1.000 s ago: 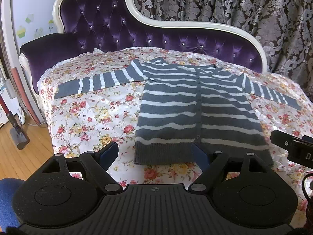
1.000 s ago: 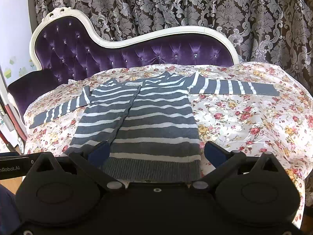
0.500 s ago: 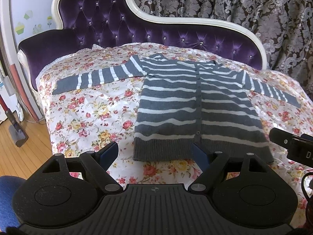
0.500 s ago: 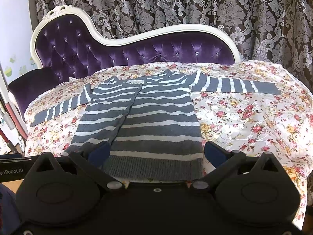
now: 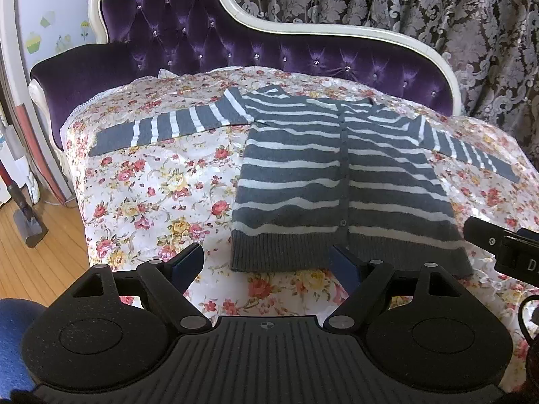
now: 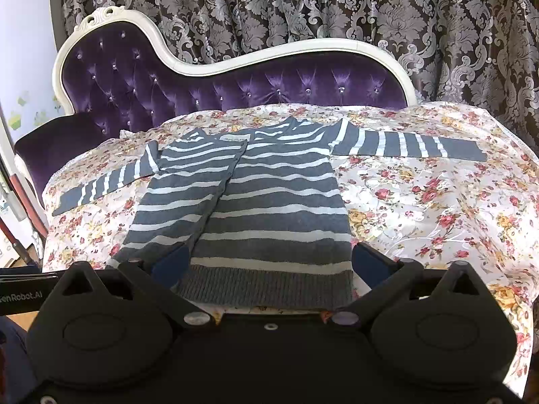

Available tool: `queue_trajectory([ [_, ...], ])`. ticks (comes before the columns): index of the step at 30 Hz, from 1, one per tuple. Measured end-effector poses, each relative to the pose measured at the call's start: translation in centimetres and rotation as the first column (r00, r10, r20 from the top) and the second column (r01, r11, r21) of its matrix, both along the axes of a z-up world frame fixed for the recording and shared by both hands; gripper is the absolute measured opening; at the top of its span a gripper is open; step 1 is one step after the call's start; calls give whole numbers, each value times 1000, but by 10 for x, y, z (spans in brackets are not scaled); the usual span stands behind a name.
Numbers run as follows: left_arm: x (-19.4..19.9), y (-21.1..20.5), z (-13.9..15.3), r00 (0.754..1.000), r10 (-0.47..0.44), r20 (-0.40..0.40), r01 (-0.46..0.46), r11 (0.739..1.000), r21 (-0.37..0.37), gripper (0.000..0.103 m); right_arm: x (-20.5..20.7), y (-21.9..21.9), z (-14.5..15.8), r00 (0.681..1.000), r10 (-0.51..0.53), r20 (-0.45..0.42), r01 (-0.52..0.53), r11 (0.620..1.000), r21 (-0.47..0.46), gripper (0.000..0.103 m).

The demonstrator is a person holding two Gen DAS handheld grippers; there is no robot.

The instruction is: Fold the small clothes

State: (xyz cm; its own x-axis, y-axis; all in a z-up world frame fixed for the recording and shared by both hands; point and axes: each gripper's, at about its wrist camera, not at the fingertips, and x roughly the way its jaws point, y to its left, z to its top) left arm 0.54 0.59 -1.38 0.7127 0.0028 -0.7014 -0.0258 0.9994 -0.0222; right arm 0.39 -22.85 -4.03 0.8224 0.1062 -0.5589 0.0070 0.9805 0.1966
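A grey cardigan with white stripes (image 5: 337, 181) (image 6: 256, 208) lies flat and buttoned on a floral cover, both sleeves spread out sideways. My left gripper (image 5: 266, 262) hovers open just short of the hem's left corner, nothing between its blue fingers. My right gripper (image 6: 269, 262) stands open over the ribbed hem, its fingers either side of the right half of the hem without pressing it. The right gripper's black body (image 5: 498, 242) shows at the right edge of the left wrist view.
The floral cover (image 5: 151, 195) (image 6: 438, 208) drapes a purple tufted chaise with a white frame (image 6: 235, 67). Patterned curtains (image 6: 337, 10) hang behind. Wooden floor and a vacuum head (image 5: 30, 229) lie to the left.
The left wrist view tipped slightly, so the cardigan sits a touch higher in frame. Both grippers keep their place and stay open.
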Motion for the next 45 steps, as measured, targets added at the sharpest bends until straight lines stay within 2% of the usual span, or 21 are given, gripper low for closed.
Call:
queue_trajectory([
  [18,14,5,-14,999,-5,-48,5,1000,-17,81,16,4,-11,999,21,-47,-21,1000,12,102],
  [26,36,21,-31,996,-50,-78,39,990,-139,81,38,7,-23,996,41,-81,-39,999,35,102],
  [30,54,31,-38,994,-47,-102,30,986,-165,81,55,10,-27,996,52,-73,-50,998,37,102],
  [34,72,39,-38,995,-40,-89,26,989,-146,81,79,11,-27,997,70,-42,-69,997,44,102],
  [38,95,50,-35,998,-19,-59,12,993,-116,81,111,7,-26,990,138,-21,-135,985,107,102],
  [41,113,64,-31,1000,15,-27,-18,993,-119,81,140,5,-23,983,181,-38,-174,975,138,102],
  [45,142,94,-26,997,59,40,-53,989,-137,82,170,7,-17,980,200,-12,-197,971,135,102],
])
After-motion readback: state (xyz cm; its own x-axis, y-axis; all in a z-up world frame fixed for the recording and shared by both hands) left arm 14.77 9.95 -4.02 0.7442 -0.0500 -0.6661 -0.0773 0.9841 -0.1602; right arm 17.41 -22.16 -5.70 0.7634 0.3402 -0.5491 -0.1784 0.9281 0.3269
